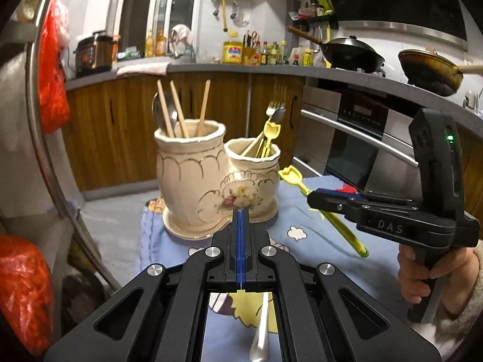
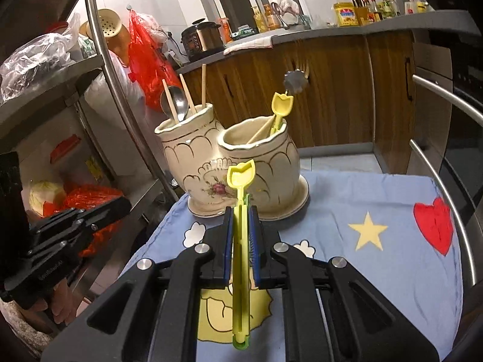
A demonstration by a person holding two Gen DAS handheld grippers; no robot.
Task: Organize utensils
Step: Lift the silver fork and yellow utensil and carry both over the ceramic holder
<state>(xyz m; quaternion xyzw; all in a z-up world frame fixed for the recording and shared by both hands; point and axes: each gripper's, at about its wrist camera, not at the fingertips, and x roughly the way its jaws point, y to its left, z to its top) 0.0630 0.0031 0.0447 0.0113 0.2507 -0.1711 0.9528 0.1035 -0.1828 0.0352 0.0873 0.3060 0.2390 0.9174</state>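
Observation:
A cream ceramic double utensil holder [image 1: 193, 178] [image 2: 271, 166] stands on the blue cartoon cloth [image 2: 377, 274]. Its taller pot holds wooden chopsticks [image 1: 178, 108] and a steel spoon. The lower pot holds forks [image 1: 276, 102], one chopstick and a yellow tulip-topped stick [image 2: 280, 105]. My right gripper [image 2: 243, 211] [image 1: 311, 196] is shut on a matching yellow-green tulip stick [image 2: 240, 241] [image 1: 338, 220], lifted off the cloth with its tulip end toward the lower pot. My left gripper [image 1: 240, 212] [image 2: 125, 203] is shut in front of the holder. A thin metal utensil [image 1: 262, 325] hangs back beneath it from between the pads.
A steel shelf rack [image 2: 99, 45] with red plastic bags [image 2: 145, 54] stands close on the left. An oven [image 1: 356, 132] with long bar handles sits to the right of the table. A kitchen counter [image 1: 211, 68] with bottles and woks runs behind. A hand [image 1: 416, 274] grips the right tool.

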